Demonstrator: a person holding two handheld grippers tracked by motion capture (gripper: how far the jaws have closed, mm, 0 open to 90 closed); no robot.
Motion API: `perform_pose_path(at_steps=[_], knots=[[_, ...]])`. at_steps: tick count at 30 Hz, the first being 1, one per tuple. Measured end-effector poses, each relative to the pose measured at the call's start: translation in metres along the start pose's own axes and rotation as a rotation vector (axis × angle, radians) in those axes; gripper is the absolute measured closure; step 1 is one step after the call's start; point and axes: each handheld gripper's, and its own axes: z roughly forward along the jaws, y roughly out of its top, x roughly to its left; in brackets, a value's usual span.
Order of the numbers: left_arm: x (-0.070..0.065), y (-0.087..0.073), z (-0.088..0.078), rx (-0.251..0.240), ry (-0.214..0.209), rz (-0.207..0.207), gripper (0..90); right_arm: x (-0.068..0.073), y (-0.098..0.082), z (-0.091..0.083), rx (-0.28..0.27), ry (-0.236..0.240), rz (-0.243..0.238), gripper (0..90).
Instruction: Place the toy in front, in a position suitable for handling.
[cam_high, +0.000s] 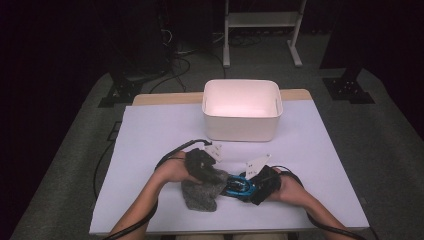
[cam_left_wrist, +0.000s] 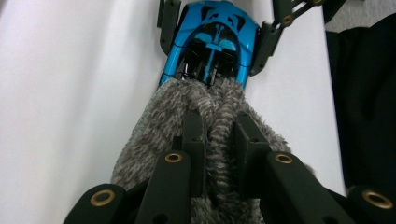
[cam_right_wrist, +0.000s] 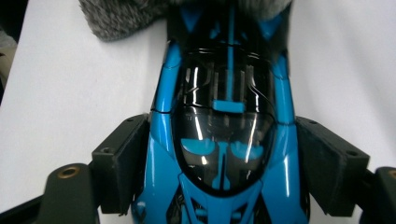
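Down front, left gripper (cam_left_wrist: 219, 135) jaws pinching grey fuzzy cloth (cam_left_wrist: 187, 116) near the desk's (cam_high: 150, 135) front edge, blue toy car (cam_right_wrist: 224, 140) touching the cloth, clamped sideways by right gripper (cam_right_wrist: 224, 163) jaws, white bin (cam_high: 242, 111) well apart behind, bare desk either side.

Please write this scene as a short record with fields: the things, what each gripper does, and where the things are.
left gripper: shut on the grey fuzzy cloth
right gripper: shut on the blue toy car, one jaw on each side
contact: the cloth's edge lies on one end of the car
white bin: far side of the table, apart from both grippers
surface: white sheet
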Motion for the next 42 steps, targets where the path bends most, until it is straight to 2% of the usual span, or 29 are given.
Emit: perform_pose_path(at_steps=[2,4,6,11,14,17,19,21,23,24,28,32,33,35,38,42], knots=[[-0.001,0.004,0.008,0.005,-0.018,0.011,77.2,0.003,-0.007,-0.006,0.004,-0.03,0.027,19.2],[-0.001,0.007,0.013,-0.003,-0.031,0.019,77.1,0.004,-0.016,-0.011,-0.016,-0.033,0.053,19.8],[-0.002,0.013,0.018,-0.002,-0.038,0.029,76.9,0.004,-0.023,-0.014,-0.054,-0.029,0.046,22.8],[-0.001,0.03,0.029,0.01,-0.053,0.065,76.8,0.002,-0.023,-0.013,-0.057,-0.009,0.031,23.0],[0.002,0.036,0.029,0.011,-0.056,0.063,76.6,0.0,-0.024,-0.013,-0.062,0.002,0.016,23.0],[0.004,0.032,0.023,0.017,-0.052,0.054,76.4,-0.001,-0.023,-0.013,-0.056,0.015,0.006,23.1],[0.006,0.027,0.016,0.023,-0.032,0.043,76.3,-0.002,-0.021,-0.012,-0.049,0.026,-0.005,23.1],[0.01,0.019,0.008,0.032,0.0,0.02,76.2,-0.003,-0.019,-0.012,-0.039,0.035,-0.022,23.1],[0.014,0.01,0.005,0.047,0.008,-0.008,76.1,-0.003,-0.017,-0.011,-0.031,0.043,-0.028,23.0],[0.015,0.005,0.009,0.055,-0.001,-0.027,76.1,-0.003,-0.016,-0.01,-0.029,0.047,-0.028,23.0],[0.015,-0.002,0.01,0.016,-0.026,-0.056,76.4,-0.003,-0.013,-0.007,-0.032,0.046,-0.02,22.4],[0.014,-0.004,0.01,0.015,-0.024,-0.059,76.6,-0.002,-0.014,-0.009,-0.028,0.029,0.012,20.0],[0.014,-0.005,0.01,0.013,-0.026,-0.062,76.5,-0.001,-0.015,-0.011,-0.024,0.026,0.033,19.2],[0.014,-0.005,0.009,0.012,-0.027,-0.059,76.5,-0.002,-0.02,-0.018,-0.03,0.018,0.045,18.8],[0.014,-0.005,0.008,0.002,-0.031,-0.05,76.5,0.0,-0.029,-0.025,-0.041,0.002,0.058,21.0],[0.011,0.003,0.009,-0.019,-0.039,-0.021,76.8,-0.001,-0.032,-0.023,-0.061,0.009,0.05,22.3]])
